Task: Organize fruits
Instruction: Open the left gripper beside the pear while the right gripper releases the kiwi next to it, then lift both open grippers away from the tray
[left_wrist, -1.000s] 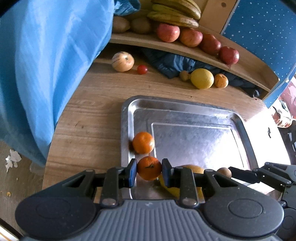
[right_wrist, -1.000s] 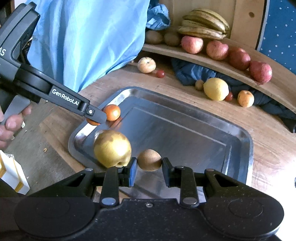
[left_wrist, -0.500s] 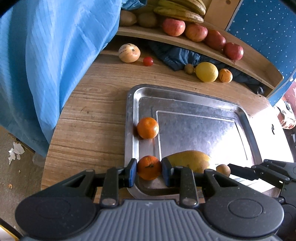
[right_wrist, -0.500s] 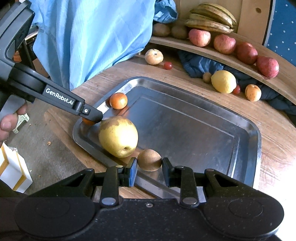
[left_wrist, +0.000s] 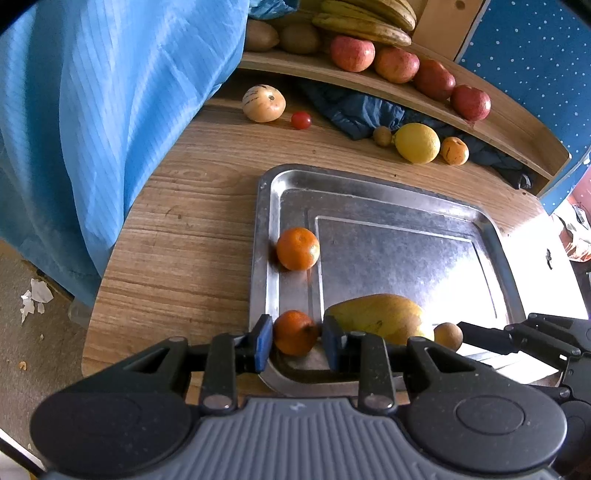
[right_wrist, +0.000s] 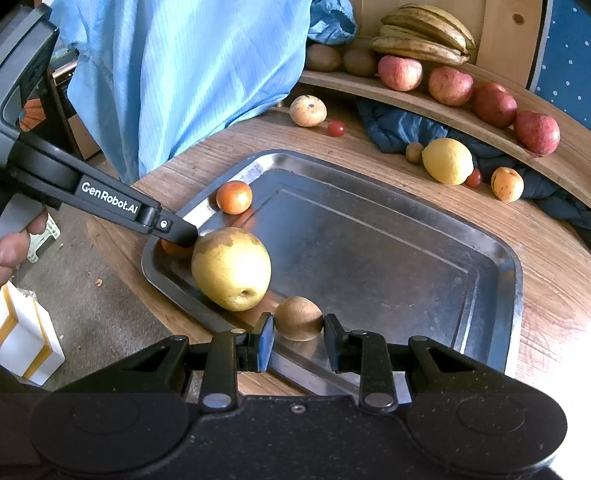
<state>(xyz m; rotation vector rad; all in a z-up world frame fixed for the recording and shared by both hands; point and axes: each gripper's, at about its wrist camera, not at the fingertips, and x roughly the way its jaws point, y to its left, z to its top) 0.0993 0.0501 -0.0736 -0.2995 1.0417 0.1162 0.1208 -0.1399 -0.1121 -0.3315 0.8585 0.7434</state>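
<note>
Left gripper (left_wrist: 296, 340) clamps a tangerine (left_wrist: 294, 331) over the tray's (left_wrist: 388, 192) near-left corner; right gripper (right_wrist: 298, 336) pinches a small brown fruit (right_wrist: 298, 317) beside the pear (right_wrist: 231, 266). Two fruits already lie in the tray; several wait on the far table (left_wrist: 184, 221)

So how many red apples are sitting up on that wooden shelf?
4, in a row along the curved shelf, right of the bananas: first, second, third, fourth. Others may be hidden beyond the frame.
</note>
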